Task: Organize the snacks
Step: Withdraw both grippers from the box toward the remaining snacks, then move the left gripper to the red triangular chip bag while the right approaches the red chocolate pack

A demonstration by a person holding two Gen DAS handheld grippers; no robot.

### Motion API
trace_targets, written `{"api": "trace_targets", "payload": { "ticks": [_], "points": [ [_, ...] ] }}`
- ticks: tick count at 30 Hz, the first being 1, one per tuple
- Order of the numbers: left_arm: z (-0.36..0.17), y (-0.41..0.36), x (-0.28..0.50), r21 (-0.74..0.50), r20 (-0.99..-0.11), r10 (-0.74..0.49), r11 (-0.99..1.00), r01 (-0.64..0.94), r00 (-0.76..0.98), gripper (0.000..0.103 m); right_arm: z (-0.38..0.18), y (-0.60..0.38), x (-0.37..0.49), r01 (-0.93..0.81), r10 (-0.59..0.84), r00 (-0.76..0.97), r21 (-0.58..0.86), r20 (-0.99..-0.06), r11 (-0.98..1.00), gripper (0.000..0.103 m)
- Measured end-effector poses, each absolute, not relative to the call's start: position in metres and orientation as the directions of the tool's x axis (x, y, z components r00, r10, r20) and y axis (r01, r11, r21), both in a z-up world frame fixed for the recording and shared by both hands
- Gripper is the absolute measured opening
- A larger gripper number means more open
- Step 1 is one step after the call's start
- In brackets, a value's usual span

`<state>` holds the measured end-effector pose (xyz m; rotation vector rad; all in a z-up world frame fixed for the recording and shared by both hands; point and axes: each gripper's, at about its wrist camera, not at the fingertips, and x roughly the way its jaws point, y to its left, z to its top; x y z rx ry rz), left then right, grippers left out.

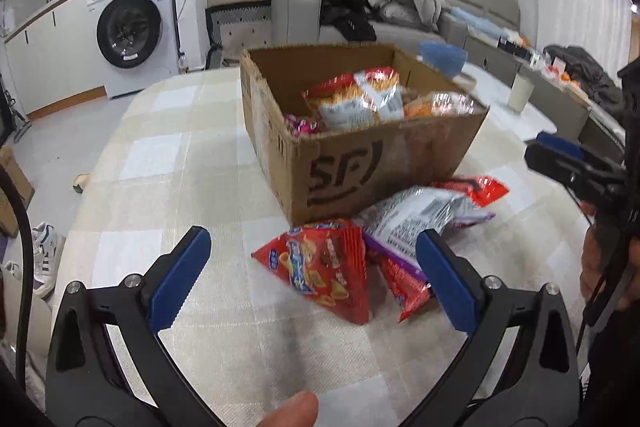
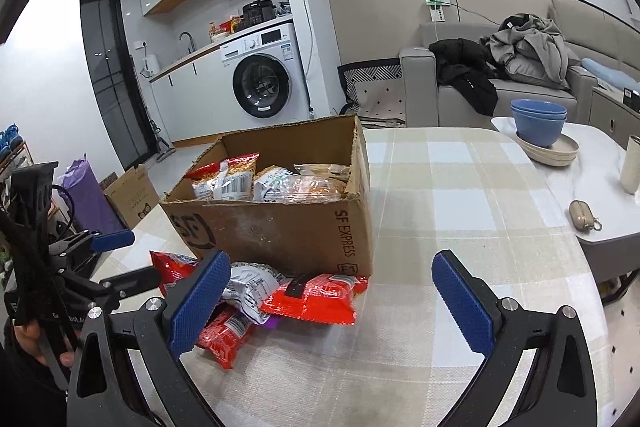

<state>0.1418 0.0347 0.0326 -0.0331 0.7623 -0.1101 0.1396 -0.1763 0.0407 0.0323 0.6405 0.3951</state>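
An open cardboard box [image 1: 340, 167] [image 2: 280, 227] stands on the checked tablecloth and holds several snack packets [image 1: 360, 99] [image 2: 248, 183]. Loose packets lie in front of it: a red one [image 1: 324, 267], a silver and purple one [image 1: 416, 215] [image 2: 250, 285], and another red one [image 1: 476, 189] [image 2: 316, 299]. My left gripper [image 1: 314, 271] is open and empty, low over the red packet. My right gripper [image 2: 332, 291] is open and empty, just short of the loose packets; it also shows at the right edge of the left wrist view [image 1: 568, 163].
Stacked blue bowls [image 2: 540, 123] on cream plates, a cream cup [image 2: 632, 163] and a small case [image 2: 582, 215] sit on the white table at the right. A sofa with clothes [image 2: 520, 55] and a washing machine [image 2: 264, 79] stand behind.
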Motion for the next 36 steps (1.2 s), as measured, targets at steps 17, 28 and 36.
{"api": "trace_targets", "payload": {
  "ticks": [17, 28, 36],
  "points": [
    [0.013, 0.050, 0.136, -0.064, -0.691, -0.076, 0.997, 0.044, 0.719, 0.102, 0.002, -0.179, 0.168, -0.249, 0.302, 0.651, 0.180, -0.696, 0.952, 0.103],
    [-0.006, 0.045, 0.142, -0.061, -0.724, -0.093, 0.996, 0.071, 0.684, 0.102, -0.015, -0.165, 0.173, -0.266, 0.269, 0.594, 0.130, -0.758, 0.955, 0.103],
    [-0.013, 0.046, 0.147, -0.080, -0.733, -0.108, 0.994, 0.073, 0.672, 0.102, -0.024, -0.168, 0.175, -0.289, 0.224, 0.534, 0.073, -0.815, 0.954, 0.103]
  ]
}}
